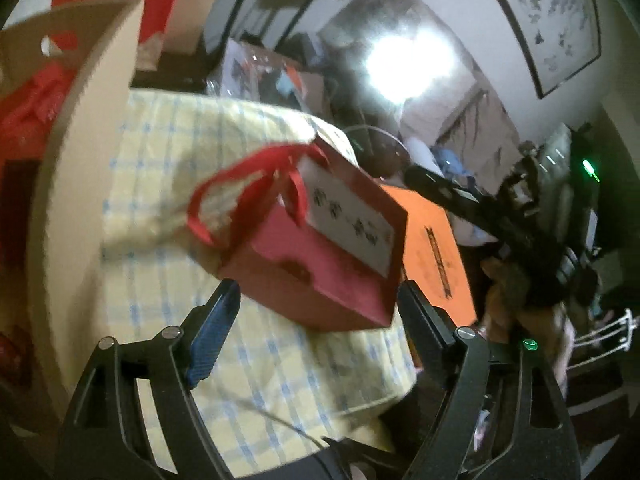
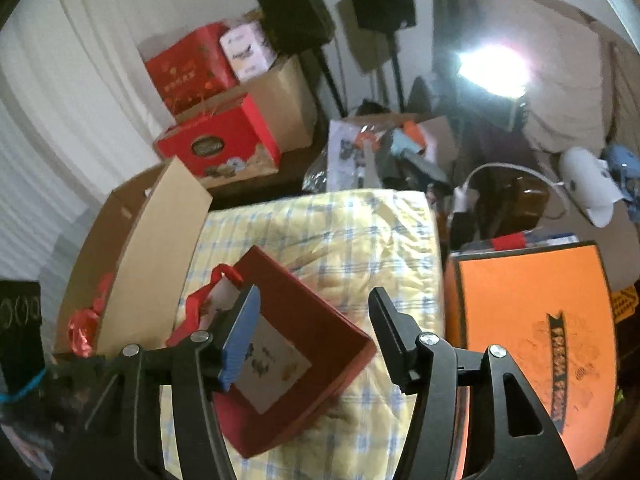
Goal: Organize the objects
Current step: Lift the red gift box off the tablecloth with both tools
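A small red gift bag [image 1: 320,248] with ribbon handles and a white label, its dark characters too blurred to read, lies on a yellow checked cloth [image 2: 360,232]. Both the left gripper [image 1: 318,312] and right gripper [image 2: 314,328] are wide open, holding nothing. Beside it, an orange box [image 2: 532,320] bears an unreadable banner logo.

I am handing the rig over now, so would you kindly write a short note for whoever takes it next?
Left tool: open, empty, aimed at the red paper gift bag with ribbon handles.
Right tool: open, empty, over the same bag.
The bag lies on its side on the yellow checked cloth. The open brown cardboard box, holding red items, stands to its left; the flat orange box is on its right.
Done: cannot tell.
Left: likely grip the bag and put it away, perhaps in the cardboard box.
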Demonstrator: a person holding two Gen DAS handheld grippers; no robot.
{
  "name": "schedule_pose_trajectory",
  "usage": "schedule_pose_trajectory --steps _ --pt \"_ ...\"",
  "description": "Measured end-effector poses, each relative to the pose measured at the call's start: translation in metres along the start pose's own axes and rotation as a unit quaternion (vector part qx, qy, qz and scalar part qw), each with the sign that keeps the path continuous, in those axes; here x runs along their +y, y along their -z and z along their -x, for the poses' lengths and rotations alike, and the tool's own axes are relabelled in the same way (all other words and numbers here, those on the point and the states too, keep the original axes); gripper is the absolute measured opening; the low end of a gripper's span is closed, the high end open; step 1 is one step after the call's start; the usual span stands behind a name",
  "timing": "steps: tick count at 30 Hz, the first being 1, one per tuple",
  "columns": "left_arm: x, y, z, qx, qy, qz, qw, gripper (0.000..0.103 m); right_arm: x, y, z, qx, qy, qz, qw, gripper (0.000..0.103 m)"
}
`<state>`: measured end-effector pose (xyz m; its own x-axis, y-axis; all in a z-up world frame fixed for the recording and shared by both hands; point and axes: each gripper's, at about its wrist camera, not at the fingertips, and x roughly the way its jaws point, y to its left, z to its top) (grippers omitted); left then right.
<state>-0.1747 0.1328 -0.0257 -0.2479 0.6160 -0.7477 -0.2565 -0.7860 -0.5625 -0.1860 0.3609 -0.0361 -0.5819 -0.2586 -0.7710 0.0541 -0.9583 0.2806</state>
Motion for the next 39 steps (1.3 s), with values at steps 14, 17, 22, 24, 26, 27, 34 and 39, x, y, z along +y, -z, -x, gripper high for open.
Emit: schedule_pose_trajectory --steps 14,17,22,24,26,27,34,39 --pt "0.008 -0.007 -0.032 0.008 0.011 0.025 0.9996 0.078 -0.004 0.018 -0.019 0.050 -0.014 -0.012 0.999 0.058" --pt "0.011 -0.012 -0.032 0.005 0.006 0.030 0.9995 0.078 -0.003 0.028 -0.013 0.068 -0.023 -0.018 0.997 0.058" --pt "0.014 -0.018 -0.029 -0.001 0.004 0.030 0.9995 0.078 0.008 0.050 0.002 0.088 -0.058 -0.003 0.994 0.057" --pt "0.015 -0.018 -0.029 0.004 0.009 0.029 0.9995 0.078 0.008 0.053 0.004 0.086 -0.057 -0.003 0.995 0.057" --pt "0.014 -0.015 -0.029 0.007 0.005 0.023 0.9997 0.078 0.003 0.054 0.003 0.080 -0.050 -0.012 0.995 0.057" --pt "0.013 -0.011 -0.028 0.008 0.001 0.020 0.9998 0.078 0.000 0.053 0.003 0.076 -0.049 -0.019 0.996 0.057" --pt "0.014 0.001 -0.031 0.022 -0.002 0.011 0.9997 0.062 -0.016 0.047 -0.009 0.066 -0.072 -0.059 0.994 0.046" --pt "0.013 0.001 -0.033 0.023 -0.004 0.009 0.9997 0.060 -0.012 0.048 -0.010 0.067 -0.085 -0.058 0.992 0.042"
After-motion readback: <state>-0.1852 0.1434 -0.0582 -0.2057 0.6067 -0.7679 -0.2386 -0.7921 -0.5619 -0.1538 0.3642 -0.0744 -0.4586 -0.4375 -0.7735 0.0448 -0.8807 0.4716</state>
